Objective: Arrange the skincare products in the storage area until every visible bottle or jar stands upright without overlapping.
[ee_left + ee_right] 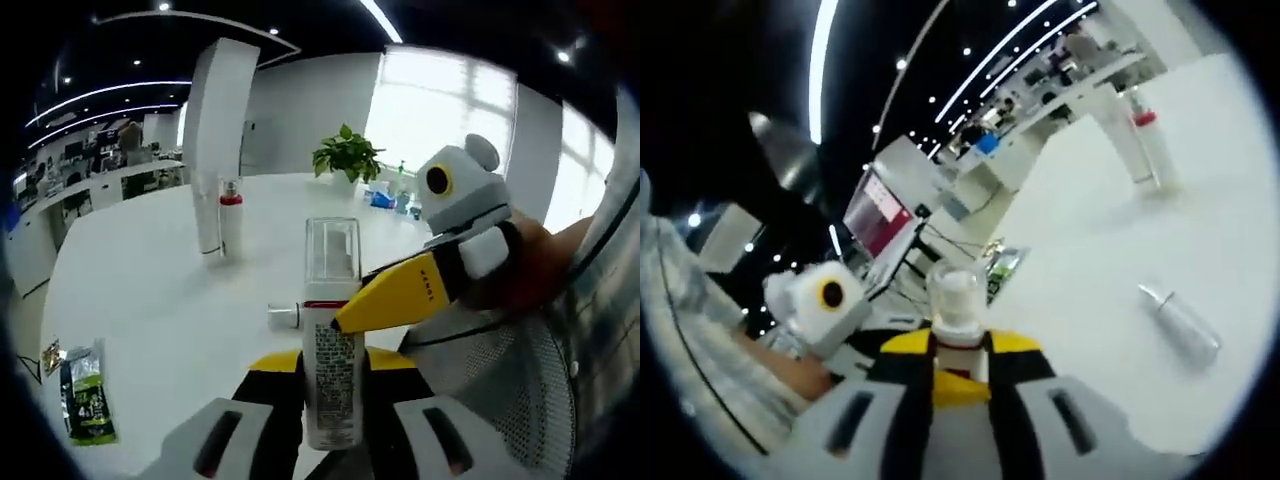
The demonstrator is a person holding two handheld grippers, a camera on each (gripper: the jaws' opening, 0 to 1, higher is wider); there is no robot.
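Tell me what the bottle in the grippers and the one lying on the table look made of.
The held bottle looks like white plastic with a printed label, and its cap is see-through, likely clear plastic. The lying bottle has a silvery sheen with soft highlights, so metal or metallised plastic; I cannot tell which.
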